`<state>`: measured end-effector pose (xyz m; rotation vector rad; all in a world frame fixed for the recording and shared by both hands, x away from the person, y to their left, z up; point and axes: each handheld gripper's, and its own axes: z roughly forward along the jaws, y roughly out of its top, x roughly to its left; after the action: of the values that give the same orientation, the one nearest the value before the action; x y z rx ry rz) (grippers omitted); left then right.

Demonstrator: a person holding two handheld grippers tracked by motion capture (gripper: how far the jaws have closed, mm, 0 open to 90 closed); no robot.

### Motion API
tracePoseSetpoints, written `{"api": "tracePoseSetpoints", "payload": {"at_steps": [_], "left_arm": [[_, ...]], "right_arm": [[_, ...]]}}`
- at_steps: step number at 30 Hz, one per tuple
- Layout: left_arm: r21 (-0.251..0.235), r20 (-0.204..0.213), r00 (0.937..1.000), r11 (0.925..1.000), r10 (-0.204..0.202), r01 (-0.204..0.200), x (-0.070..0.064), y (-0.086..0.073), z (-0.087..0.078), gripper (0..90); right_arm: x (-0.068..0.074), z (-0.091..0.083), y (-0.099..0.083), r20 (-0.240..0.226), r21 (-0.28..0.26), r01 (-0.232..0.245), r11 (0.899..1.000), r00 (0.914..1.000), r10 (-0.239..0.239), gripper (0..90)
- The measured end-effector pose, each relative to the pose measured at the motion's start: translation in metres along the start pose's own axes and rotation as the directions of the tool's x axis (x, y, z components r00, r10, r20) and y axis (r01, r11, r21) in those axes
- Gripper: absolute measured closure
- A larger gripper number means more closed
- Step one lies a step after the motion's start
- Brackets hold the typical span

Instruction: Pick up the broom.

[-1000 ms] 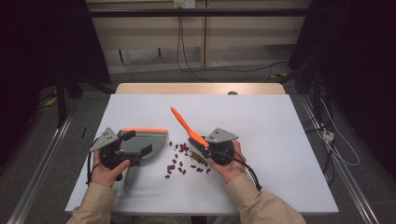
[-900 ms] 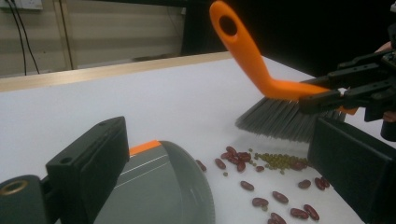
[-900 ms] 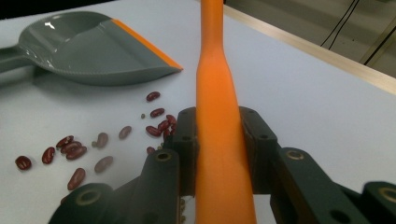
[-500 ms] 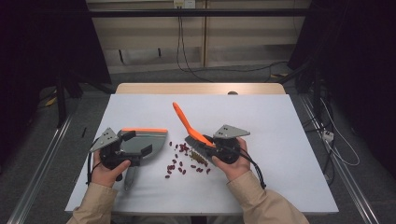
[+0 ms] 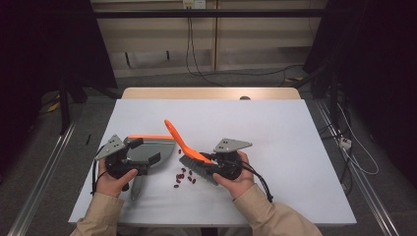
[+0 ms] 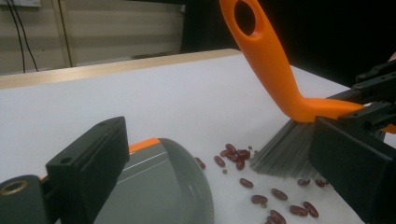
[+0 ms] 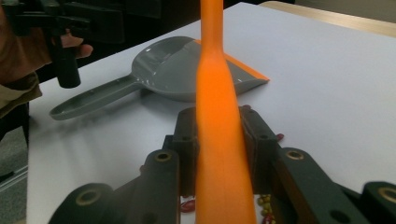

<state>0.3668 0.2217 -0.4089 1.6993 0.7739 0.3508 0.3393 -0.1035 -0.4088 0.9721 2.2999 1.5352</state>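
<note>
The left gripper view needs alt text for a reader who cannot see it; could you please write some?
An orange-handled brush rests its grey bristles on a white table, beside scattered red beans. A grey dustpan lies at lower left, between the left gripper's open black jaws.

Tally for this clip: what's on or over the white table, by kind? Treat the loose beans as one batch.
Orange-handled brush with grey bristles: 1
Grey plastic dustpan with orange lip: 1
Batch of dark red beans, too small to count singly: 1
Black two-jaw hand-held tools: 2, the left tool and the right tool
Total: 5
</note>
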Motion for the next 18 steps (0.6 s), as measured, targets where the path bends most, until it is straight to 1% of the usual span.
{"api": "tracePoseSetpoints", "payload": {"at_steps": [7,11,14,16,18], "left_arm": [[-0.002,0.002,1.0000,1.0000,-0.003,0.003,0.000,0.000,0.000,5.5],[-0.001,0.004,1.0000,1.0000,-0.002,0.002,0.000,0.000,0.000,5.5],[0.002,0.004,1.0000,1.0000,-0.004,0.004,0.000,0.000,0.000,5.4],[-0.003,0.003,1.0000,1.0000,-0.006,0.006,0.000,0.000,0.000,5.4],[-0.002,0.000,1.0000,1.0000,-0.001,0.001,0.001,0.000,-0.001,5.2]], "right_arm": [[0.007,0.006,-0.001,-0.042,0.007,-0.014,1.000,0.9990,0.014,71.4],[0.010,0.009,-0.002,-0.053,0.012,-0.014,1.000,0.9985,0.015,71.4],[0.010,0.011,-0.003,-0.063,0.015,-0.023,1.000,0.9977,0.024,71.4],[0.011,0.012,-0.004,-0.079,0.013,-0.047,0.999,0.9957,0.048,71.4],[0.012,0.014,-0.004,-0.082,0.015,-0.043,0.999,0.9957,0.044,71.4]]}}
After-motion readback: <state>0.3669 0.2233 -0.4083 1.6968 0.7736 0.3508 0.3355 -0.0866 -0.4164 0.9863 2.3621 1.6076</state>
